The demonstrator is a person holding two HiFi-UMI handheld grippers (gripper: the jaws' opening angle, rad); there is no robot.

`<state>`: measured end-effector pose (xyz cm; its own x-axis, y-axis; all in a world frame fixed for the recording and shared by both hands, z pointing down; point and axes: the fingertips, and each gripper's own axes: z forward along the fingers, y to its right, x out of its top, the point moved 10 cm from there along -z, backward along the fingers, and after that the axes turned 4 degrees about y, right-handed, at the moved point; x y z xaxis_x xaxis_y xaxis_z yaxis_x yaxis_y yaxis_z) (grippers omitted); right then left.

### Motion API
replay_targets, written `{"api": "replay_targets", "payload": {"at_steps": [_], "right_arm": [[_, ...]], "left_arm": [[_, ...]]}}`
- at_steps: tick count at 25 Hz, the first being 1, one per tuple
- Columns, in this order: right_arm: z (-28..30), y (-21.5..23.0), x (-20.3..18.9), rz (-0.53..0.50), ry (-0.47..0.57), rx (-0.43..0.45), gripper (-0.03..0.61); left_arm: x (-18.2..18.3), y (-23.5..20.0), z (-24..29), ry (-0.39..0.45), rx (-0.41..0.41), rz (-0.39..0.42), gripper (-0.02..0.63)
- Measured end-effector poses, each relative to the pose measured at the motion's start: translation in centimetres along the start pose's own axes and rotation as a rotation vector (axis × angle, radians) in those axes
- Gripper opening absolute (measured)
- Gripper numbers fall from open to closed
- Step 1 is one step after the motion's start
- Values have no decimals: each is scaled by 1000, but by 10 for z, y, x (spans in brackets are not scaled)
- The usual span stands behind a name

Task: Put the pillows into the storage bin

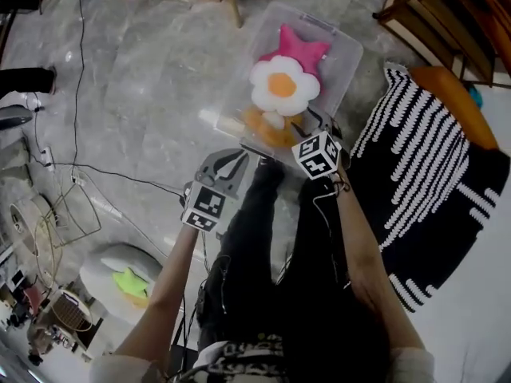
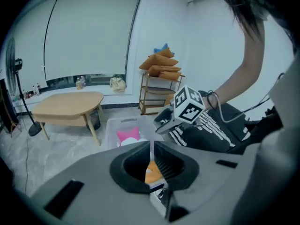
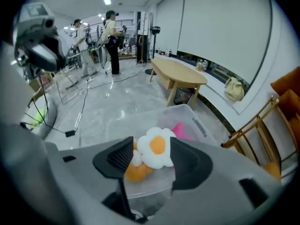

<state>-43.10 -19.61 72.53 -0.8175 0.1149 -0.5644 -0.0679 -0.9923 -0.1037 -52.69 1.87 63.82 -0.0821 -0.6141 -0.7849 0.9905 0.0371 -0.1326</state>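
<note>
The clear storage bin stands on the floor ahead of me. A white flower pillow with an orange centre lies in it, on top of a pink star pillow and an orange pillow. My right gripper hangs over the bin's near edge, open; in the right gripper view the flower pillow shows between its jaws with neither pad pressing on it. My left gripper is beside it, just short of the bin, shut and empty. A green star pillow lies on a pale cushion at lower left.
A black-and-white striped throw covers the seat at right, with an orange cushion behind it. A wooden rack stands at top right and a low wooden table beyond the bin. Cables cross the floor at left. People stand far off.
</note>
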Motion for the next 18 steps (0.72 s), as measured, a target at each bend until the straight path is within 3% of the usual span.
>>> {"api": "replay_targets", "payload": {"at_steps": [5,10,18], "right_arm": [[-84,2,-2,202,92,-70,247],[-175,-7,-4,361,209,-176,242],[-304,-27,-6,527,345,-378,235]], "left_arm": [[40,11,-1,14,-90,65,25],[92,35,-8,25,-202,207,25],[174,93,1,73,-351,377,25]]}}
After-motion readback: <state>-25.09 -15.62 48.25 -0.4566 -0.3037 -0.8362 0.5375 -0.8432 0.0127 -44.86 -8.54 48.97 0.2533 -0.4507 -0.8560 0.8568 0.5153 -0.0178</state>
